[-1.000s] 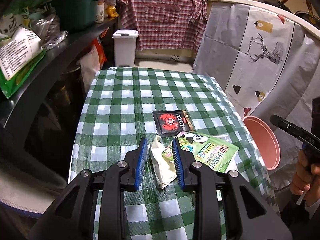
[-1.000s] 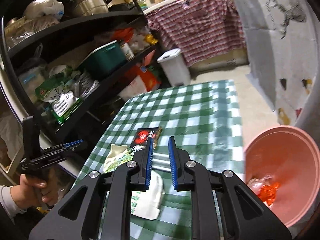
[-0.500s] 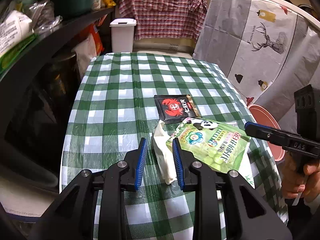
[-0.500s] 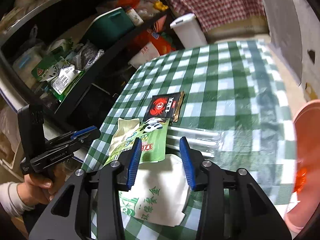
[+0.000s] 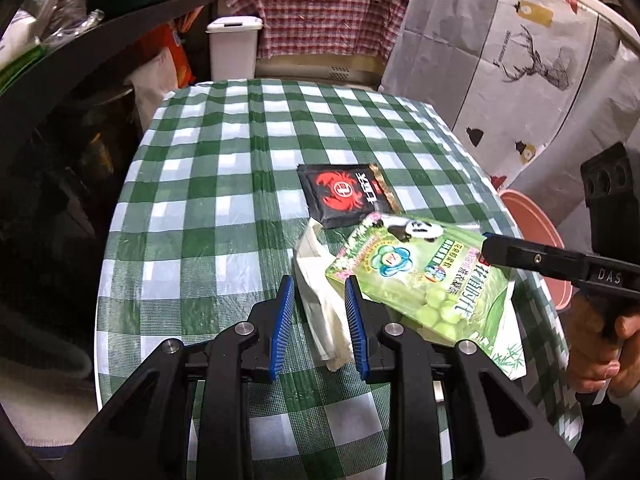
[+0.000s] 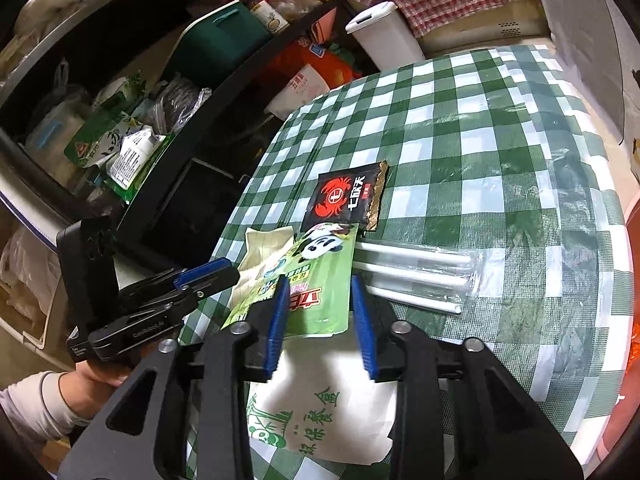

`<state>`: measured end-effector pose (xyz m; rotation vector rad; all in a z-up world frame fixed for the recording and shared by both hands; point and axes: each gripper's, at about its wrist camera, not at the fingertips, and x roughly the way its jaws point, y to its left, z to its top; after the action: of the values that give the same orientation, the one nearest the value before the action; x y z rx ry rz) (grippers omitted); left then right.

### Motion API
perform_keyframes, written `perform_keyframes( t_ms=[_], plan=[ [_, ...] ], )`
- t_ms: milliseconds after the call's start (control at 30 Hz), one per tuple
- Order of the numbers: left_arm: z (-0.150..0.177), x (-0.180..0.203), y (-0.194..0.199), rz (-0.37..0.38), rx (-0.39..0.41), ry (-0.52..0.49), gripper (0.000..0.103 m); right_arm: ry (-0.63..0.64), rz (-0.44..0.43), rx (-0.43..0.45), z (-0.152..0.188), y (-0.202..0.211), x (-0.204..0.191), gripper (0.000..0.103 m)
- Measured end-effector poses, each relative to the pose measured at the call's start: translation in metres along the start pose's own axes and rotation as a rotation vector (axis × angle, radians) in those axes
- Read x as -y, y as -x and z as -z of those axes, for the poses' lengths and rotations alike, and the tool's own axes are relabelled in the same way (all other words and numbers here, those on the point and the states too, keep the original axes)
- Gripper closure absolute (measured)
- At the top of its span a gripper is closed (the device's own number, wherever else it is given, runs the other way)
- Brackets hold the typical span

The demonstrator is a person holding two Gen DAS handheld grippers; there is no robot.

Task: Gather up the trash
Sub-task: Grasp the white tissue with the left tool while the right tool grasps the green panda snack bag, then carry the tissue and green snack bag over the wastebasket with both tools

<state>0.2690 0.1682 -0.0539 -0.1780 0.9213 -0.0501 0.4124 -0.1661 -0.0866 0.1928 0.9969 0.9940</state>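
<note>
A pile of trash lies on the green checked table (image 5: 224, 184). It holds a black crab packet (image 5: 344, 192), a green panda packet (image 5: 424, 276), a cream crumpled wrapper (image 5: 320, 300) and a white printed paper bag (image 6: 320, 400). My left gripper (image 5: 320, 312) hangs low over the cream wrapper, which lies loose between its parted blue pads. My right gripper (image 6: 320, 312) comes in from the opposite side. Its jaws are closing, and the near end of the green panda packet (image 6: 316, 292) lies between them without being pinched. The black crab packet (image 6: 348, 196) lies beyond.
A clear sleeve of white straws (image 6: 416, 276) lies right of the green packet. A pink bin (image 5: 532, 240) stands below the table's right edge. Dark cluttered shelves (image 6: 120, 120) run along the left. A white lidded bin (image 5: 234, 46) stands past the far end.
Both grippers have come down closer to the trash pile. The right one swung from the pink bin over to the green packet, and its jaws widened, then narrowed.
</note>
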Motion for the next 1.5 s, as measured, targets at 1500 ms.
perform_keyframes(
  t_ms=[1500],
  plan=[
    [-0.005,0.064,0.074,-0.060,0.164,-0.050,0.099,0.188,0.211,0.403,0.012,0.147,-0.039,0.102]
  ],
)
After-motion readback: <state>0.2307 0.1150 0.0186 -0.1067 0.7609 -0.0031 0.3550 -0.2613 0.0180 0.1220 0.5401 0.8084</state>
